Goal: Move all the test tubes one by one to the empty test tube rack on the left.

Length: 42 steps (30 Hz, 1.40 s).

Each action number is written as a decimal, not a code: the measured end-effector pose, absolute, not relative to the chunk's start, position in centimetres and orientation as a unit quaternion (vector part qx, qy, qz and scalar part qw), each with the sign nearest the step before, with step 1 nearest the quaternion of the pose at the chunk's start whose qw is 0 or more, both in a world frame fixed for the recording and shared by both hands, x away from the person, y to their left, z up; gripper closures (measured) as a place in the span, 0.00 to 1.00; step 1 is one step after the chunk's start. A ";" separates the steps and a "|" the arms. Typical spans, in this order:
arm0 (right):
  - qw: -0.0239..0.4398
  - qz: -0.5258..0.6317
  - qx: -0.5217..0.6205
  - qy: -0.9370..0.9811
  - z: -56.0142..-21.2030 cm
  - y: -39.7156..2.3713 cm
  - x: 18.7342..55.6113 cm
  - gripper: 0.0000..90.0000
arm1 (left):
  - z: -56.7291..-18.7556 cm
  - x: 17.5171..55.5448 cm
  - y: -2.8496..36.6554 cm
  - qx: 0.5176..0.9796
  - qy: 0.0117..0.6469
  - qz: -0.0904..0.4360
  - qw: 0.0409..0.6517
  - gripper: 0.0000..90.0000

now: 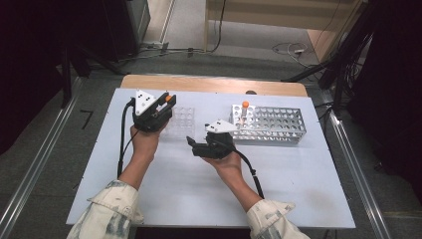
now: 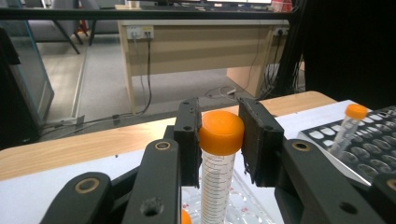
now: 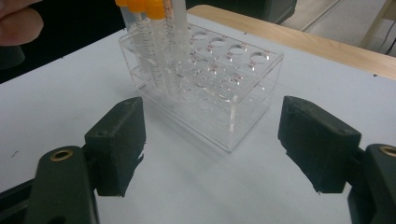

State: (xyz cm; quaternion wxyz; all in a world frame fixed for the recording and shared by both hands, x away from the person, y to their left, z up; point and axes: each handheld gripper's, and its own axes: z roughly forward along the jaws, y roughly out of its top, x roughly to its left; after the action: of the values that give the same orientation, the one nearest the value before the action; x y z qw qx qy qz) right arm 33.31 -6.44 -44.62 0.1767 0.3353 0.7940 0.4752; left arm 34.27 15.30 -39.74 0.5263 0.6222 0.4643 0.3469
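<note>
Left gripper (image 2: 219, 140) pinching orange-capped tube (image 2: 218, 163) upright over clear rack (image 3: 210, 93); right gripper (image 3: 210, 149) jaws spread, empty, near rack's front edge; bare white table (image 1: 298, 184) around

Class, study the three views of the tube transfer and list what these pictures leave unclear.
- Left gripper view: the held tube has its foot cut off by the bottom edge.
- Right gripper view: tube caps cut by the top edge.
- High view: clear rack wells too small to count.
</note>
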 end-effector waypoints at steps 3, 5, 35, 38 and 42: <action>0.176 0.475 0.336 0.794 -44.7 -6.5 33.3 0.25 | -40.1 34.6 15.3 0.624 0.465 0.347 0.523 0.78; 0.176 0.475 0.336 0.794 -44.7 -6.5 33.3 0.25 | -40.2 34.8 15.2 0.624 0.466 0.346 0.523 0.78; 0.175 0.478 0.342 0.790 -44.9 -6.9 33.2 0.26 | -43.7 34.8 14.8 0.652 0.469 0.346 0.484 0.61; 0.182 0.480 0.345 0.786 -44.7 -7.2 33.3 0.26 | -43.5 34.6 14.8 0.649 0.470 0.346 0.489 0.55; 0.200 0.480 0.352 0.778 -44.4 -8.0 33.6 0.28 | -43.0 33.9 14.8 0.646 0.468 0.338 0.499 0.42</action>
State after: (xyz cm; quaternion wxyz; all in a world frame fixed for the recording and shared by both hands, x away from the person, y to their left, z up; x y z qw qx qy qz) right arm 33.61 -7.97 -44.37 0.1997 0.3525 0.7782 0.4799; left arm 33.93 14.77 -43.03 0.4986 0.6465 0.4684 0.3377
